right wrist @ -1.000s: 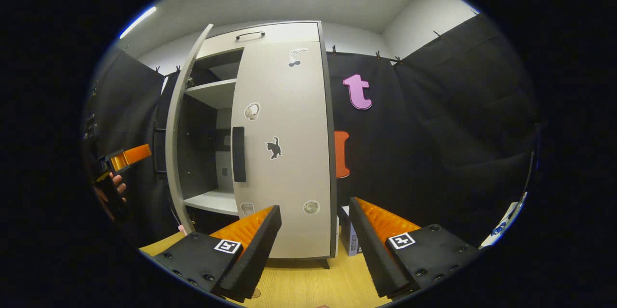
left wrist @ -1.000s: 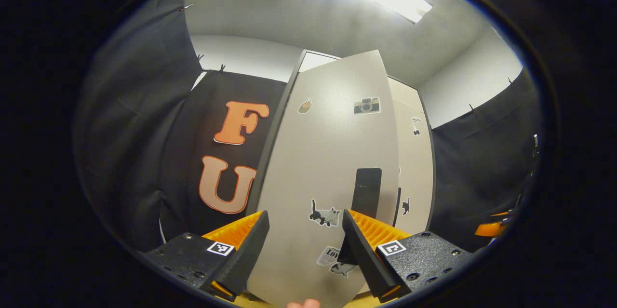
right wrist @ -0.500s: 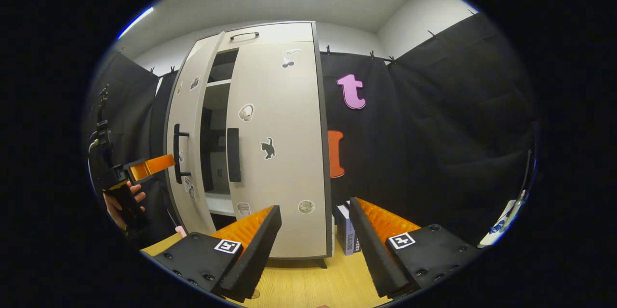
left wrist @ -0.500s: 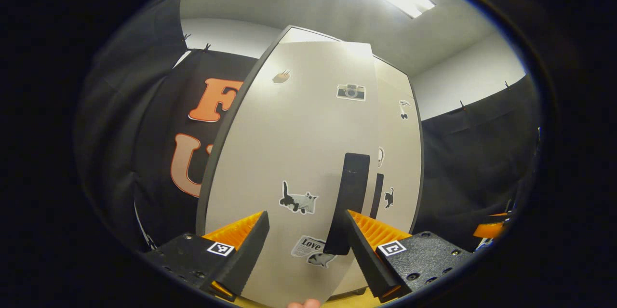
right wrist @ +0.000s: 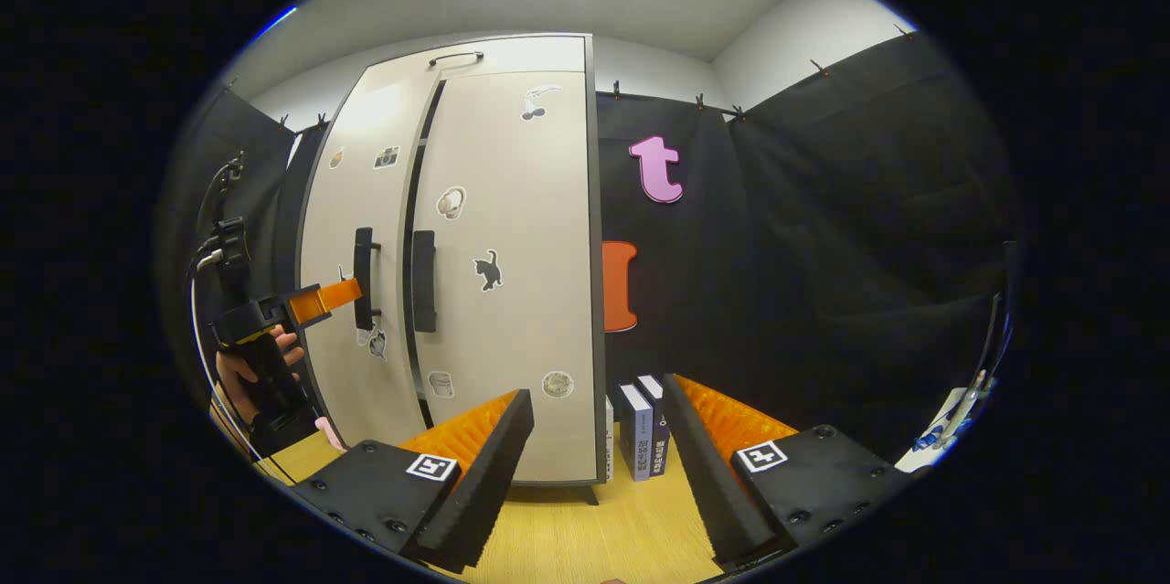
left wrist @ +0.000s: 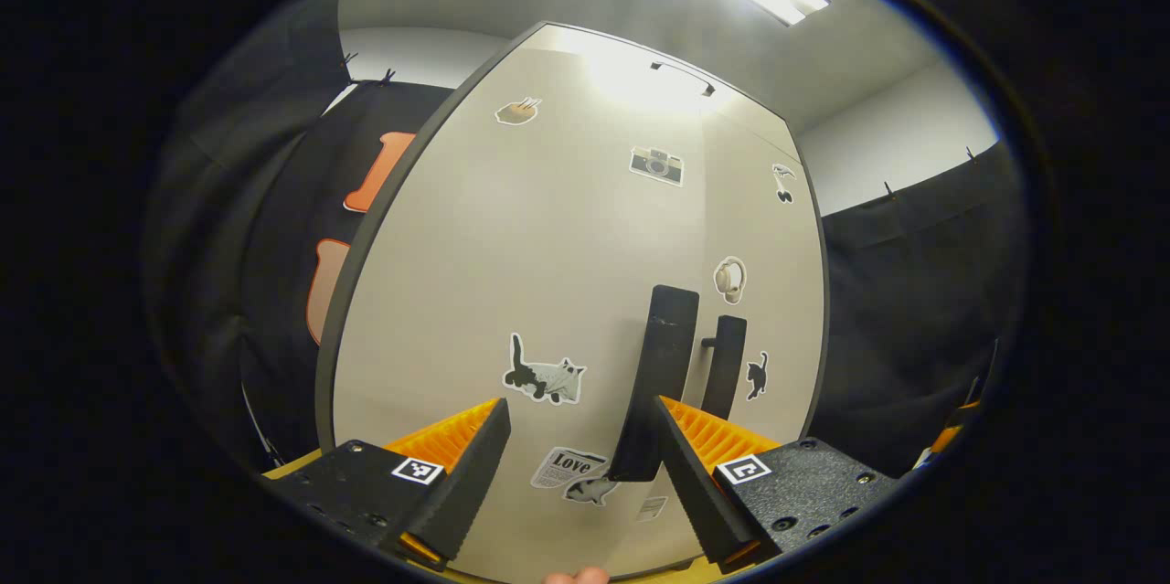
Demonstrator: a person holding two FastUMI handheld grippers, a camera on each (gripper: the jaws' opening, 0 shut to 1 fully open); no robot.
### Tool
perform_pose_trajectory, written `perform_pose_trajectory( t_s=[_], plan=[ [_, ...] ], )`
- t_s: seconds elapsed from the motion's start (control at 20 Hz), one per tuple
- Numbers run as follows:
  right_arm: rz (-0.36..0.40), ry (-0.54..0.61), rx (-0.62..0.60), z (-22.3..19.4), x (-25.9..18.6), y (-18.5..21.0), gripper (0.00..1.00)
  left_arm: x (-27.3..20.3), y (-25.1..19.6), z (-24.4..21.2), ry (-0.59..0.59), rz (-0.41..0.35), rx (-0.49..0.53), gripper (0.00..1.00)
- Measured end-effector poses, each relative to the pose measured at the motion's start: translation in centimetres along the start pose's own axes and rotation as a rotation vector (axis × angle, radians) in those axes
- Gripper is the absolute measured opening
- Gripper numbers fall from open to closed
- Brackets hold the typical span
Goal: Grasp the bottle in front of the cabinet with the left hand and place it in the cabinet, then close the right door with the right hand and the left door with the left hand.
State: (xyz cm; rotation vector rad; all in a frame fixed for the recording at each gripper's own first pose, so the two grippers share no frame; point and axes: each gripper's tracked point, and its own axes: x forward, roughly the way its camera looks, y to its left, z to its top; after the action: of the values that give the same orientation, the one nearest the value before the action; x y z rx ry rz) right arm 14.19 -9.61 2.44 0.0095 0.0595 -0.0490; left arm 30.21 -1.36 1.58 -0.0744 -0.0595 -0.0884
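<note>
The cabinet (right wrist: 475,246) stands at the far side of the desk (right wrist: 585,538). The right door (right wrist: 512,273) is flush; the left door (left wrist: 548,292) is almost flush. The left gripper (left wrist: 576,465) is released, its fingers near the left door handle (left wrist: 660,383). The right gripper (right wrist: 594,465) is released, grasping nothing. The bottle cannot be seen behind the doors.

"Love" sticker (left wrist: 569,467) on left door (left wrist: 512,292)

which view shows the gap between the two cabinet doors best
The right gripper view: the dark gap runs clearly between the left door and right door. In the left gripper view the left door sits close up and the seam looks nearly closed.
</note>
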Motion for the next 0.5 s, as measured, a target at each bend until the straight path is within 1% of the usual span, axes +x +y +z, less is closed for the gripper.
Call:
perform_pose_trajectory(
  t_s=[0.1,0.15,0.25,0.35,0.4,0.5],
  plan=[
    [0.009,0.013,0.003,-0.1,0.0,-0.1,0.95,0.8,-0.8,-0.2,-0.006,-0.016,-0.005,0.94],
    [0.019,0.014,0.007,0.0,0.0,0.1,0.95,1.2,-1.0,-0.5,0.004,-0.011,-0.004,0.94],
    [0.041,0.013,0.018,0.2,0.0,0.4,0.95,0.9,-1.1,-0.1,-0.013,0.014,-0.008,0.95],
    [0.059,0.016,0.027,0.3,-0.1,0.7,0.95,-0.2,-2.0,0.3,-0.023,0.002,-0.024,0.92],
    [0.069,0.017,0.032,0.4,-0.1,0.9,0.95,-0.9,-2.2,0.4,-0.023,0.006,-0.024,0.94],
    [0.1,0.025,0.044,0.3,-0.4,1.3,0.95,-2.7,-2.6,0.8,-0.011,0.021,-0.002,0.94]
  ],
)
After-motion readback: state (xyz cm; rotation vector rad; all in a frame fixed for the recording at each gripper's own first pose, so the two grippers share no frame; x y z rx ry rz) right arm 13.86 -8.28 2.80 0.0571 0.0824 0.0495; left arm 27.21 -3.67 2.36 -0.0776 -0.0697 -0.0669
